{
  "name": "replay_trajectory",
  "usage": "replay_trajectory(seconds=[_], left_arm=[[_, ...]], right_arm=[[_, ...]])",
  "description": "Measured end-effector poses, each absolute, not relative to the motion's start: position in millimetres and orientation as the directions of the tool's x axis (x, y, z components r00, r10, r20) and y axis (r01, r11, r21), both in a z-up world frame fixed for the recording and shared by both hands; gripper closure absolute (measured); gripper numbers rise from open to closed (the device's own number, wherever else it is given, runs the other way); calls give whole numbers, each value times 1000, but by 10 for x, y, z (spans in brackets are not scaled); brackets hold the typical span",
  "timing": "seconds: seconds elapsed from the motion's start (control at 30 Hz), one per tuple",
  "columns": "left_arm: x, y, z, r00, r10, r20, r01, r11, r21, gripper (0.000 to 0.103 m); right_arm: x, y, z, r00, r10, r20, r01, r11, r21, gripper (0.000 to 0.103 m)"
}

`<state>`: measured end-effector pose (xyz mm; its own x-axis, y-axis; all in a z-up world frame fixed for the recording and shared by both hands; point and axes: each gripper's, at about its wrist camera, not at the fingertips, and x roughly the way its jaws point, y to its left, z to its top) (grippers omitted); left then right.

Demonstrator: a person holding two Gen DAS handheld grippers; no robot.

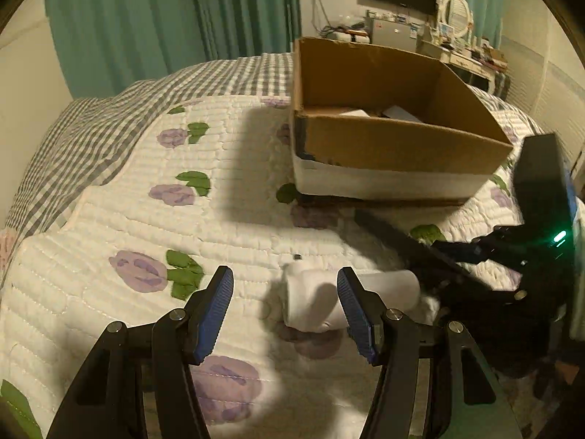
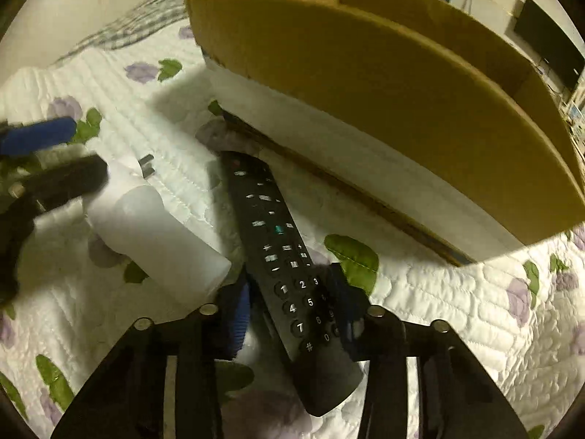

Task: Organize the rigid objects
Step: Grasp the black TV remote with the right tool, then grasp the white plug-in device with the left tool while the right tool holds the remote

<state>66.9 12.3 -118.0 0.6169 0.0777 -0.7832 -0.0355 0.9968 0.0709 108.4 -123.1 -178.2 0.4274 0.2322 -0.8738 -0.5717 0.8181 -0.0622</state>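
On the bed, a quilt (image 1: 226, 226) with purple flowers and green leaves carries everything. A cardboard box (image 1: 398, 146) with a white lower band sits toward the far side, open at the top, with something pale lying inside that I cannot make out.

The right tool (image 2: 290, 311) points steeply down at a black remote (image 2: 278, 248). The remote lies on the quilt just in front of the box, its far end close to the box's bottom edge and its number keys nearest the tool. The blue pads stand on either side of the keypad end, hard against its edges, so the tool looks clenched on the remote, which lies flat on the quilt.

Just to the left of the remote lies a white bottle (image 2: 157, 234) on its side, its near end almost touching the remote. In the left wrist view the same bottle (image 1: 321, 300) lies across the quilt, partly behind the left tool's right finger.

The left tool (image 1: 285, 307) hovers over the bottle with its jaws apart. One blue pad (image 1: 351, 311) stands in front of the bottle's middle, the other out over bare quilt; neither presses on it, so this tool is released and grasps nothing. A small dark speck (image 1: 297, 256) lies on the quilt just beyond the bottle.
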Motion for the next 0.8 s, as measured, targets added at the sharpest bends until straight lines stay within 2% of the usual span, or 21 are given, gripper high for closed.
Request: replay_trajectory(seconds=[0.03, 0.07, 0.2, 0.33, 0.43, 0.57, 0.7, 0.8], left_arm=[[661, 95, -1183, 613, 75, -787, -27, 997, 74, 41], [652, 62, -1187, 610, 75, -788, -19, 997, 80, 41], [598, -133, -1188, 614, 79, -786, 20, 993, 116, 41], [610, -290, -1238, 587, 49, -808, 54, 994, 100, 41], [637, -387, -1267, 578, 78, -812, 62, 988, 139, 41], [652, -306, -1276, 564, 108, -818, -32, 993, 109, 41], [703, -126, -1259, 562, 158, -812, -191, 980, 59, 41], [801, -39, -1389, 523, 104, -846, -240, 970, -29, 41]], right_arm=[[1053, -1279, -1744, 434, 235, -870, -562, 825, -58, 73], [1014, -1350, -1689, 441, 245, -863, -551, 833, -45, 78], [842, -1635, -1475, 464, 292, -837, -520, 854, 9, 84], [752, -1825, -1257, 506, 317, -802, -498, 867, 28, 84], [741, -1870, -1200, 511, 348, -786, -490, 869, 66, 84], [755, -1952, -1163, 511, 367, -777, -488, 868, 90, 84], [769, -1952, -1183, 507, 384, -772, -488, 866, 110, 84], [760, -1979, -1187, 505, 389, -770, -489, 864, 116, 84]])
